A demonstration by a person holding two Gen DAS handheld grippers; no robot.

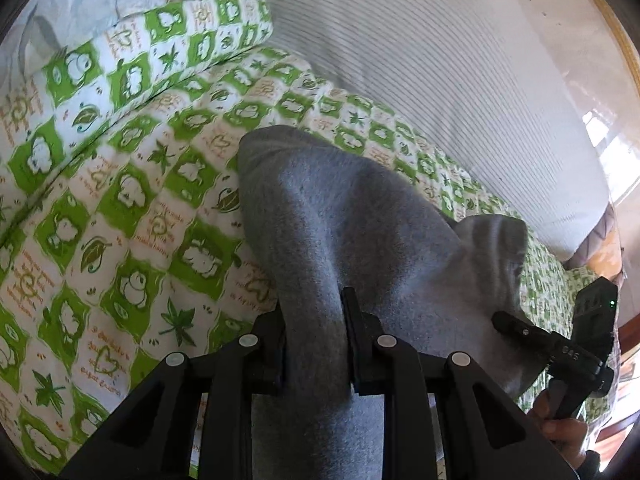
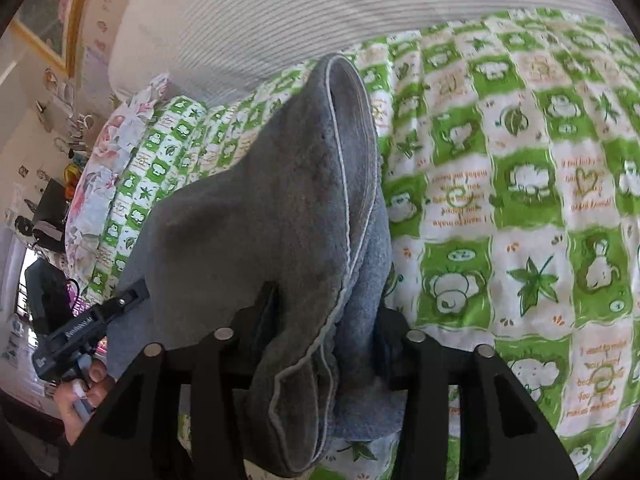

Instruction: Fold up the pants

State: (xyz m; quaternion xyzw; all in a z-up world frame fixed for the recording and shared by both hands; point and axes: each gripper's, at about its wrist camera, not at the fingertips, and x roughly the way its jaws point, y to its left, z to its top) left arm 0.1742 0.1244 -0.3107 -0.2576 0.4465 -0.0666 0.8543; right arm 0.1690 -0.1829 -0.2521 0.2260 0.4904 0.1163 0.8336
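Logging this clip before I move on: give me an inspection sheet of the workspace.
Surface: bed with green-and-white printed quilt.
Job's things: grey pants, bunched and lifted off the quilt, hanging from both grippers.
Clutter: floral bedding and a white ribbed pillow at the bed's far side.
Grippers: left gripper shut on the pants; right gripper has pants between its jaws.
Cables: nothing seen.
Surroundings: framed picture, cluttered shelf, wall.

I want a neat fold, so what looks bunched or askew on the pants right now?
The grey pants are not flat: they hang draped from both grippers over the green patterned bedspread. At the right gripper the piped edge is doubled over into a thick roll between the jaws. The left gripper pinches a single smooth fold.
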